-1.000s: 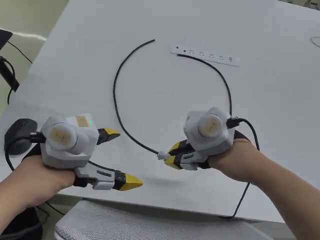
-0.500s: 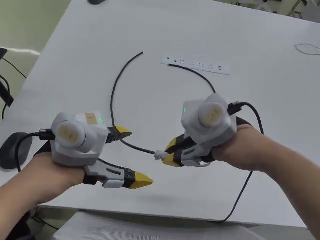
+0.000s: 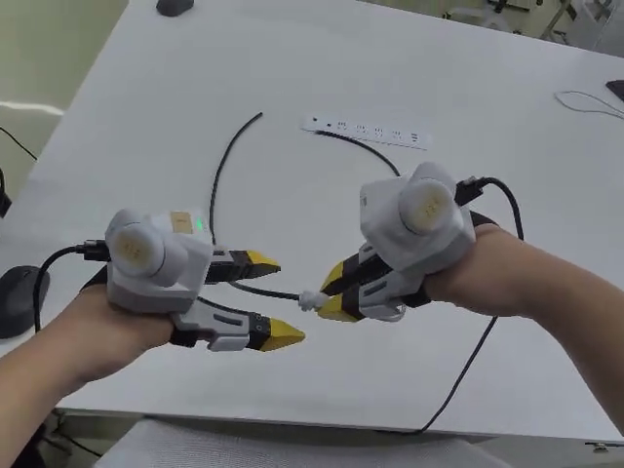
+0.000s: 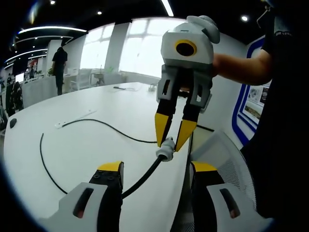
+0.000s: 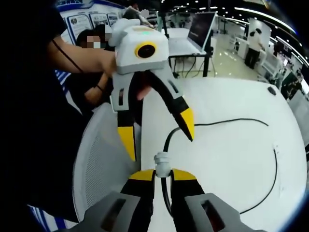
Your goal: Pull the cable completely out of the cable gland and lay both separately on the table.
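While right tongs [image 4: 170,144] pinch the white gland [image 4: 166,150], smooth black cable [image 4: 145,175] arcs.

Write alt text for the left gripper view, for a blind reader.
From the top, the right gripper pinches a white cable gland. A black cable runs from it through the open left gripper and loops over the white table.

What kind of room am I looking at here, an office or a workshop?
Probably an open-plan lab or demo hall: a big white table with a power strip on it, wall posters, and a person standing farther back under ceiling strip lights.
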`<state>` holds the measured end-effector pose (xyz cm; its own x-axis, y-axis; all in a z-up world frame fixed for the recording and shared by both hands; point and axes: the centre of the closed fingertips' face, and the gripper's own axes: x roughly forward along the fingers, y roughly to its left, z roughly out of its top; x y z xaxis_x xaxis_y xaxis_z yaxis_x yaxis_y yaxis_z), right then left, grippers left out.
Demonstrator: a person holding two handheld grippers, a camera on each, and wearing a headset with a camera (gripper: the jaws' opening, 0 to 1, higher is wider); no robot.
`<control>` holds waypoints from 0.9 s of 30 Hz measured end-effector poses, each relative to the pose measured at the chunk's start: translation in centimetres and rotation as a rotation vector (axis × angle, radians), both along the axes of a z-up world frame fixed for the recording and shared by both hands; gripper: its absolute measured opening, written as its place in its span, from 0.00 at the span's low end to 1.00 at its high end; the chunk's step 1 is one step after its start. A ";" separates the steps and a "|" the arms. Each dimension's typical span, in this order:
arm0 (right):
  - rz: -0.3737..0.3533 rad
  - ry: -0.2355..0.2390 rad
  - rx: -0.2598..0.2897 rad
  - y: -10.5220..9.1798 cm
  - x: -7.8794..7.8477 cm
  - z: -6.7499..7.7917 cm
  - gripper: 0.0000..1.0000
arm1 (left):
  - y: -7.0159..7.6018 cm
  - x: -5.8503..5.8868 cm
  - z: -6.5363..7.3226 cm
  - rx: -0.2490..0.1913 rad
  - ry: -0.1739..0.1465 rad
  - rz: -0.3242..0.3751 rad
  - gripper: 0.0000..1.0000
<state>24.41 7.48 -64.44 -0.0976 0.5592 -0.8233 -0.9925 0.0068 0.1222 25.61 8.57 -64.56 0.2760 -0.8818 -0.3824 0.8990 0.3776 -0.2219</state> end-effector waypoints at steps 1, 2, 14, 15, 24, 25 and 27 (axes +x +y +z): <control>0.007 0.000 0.003 0.1 -0.1 0.1 0.06 | -0.2 -0.1 0.2 -0.011 -0.002 -0.007 0.54; 0.015 -0.004 0.005 0.1 -0.1 0.1 0.06 | -0.3 -0.1 0.3 -0.017 -0.001 -0.011 0.52; 0.076 -0.044 0.025 0.3 -0.2 0.2 0.06 | -1.0 -0.4 0.4 -0.054 0.007 -0.059 0.32; 0.080 -0.047 0.026 0.2 -0.3 0.2 0.06 | -1.1 -0.5 0.4 -0.053 0.005 -0.064 0.30; 0.105 -0.067 0.046 0.0 -0.6 0.0 0.06 | -1.6 -1.0 0.5 -0.059 0.003 -0.093 0.20; 0.109 -0.069 0.046 0.0 -0.6 -0.1 0.06 | -1.6 -1.0 0.4 -0.058 0.002 -0.098 0.19; 0.114 -0.075 0.052 -0.1 -0.7 -0.1 0.06 | -1.8 -1.2 0.4 -0.060 0.003 -0.104 0.18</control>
<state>23.67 7.35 -64.57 -0.1020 0.5899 -0.8010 -0.9928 -0.1112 0.0445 24.42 6.81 -64.17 0.1811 -0.9269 -0.3288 0.9320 0.2685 -0.2436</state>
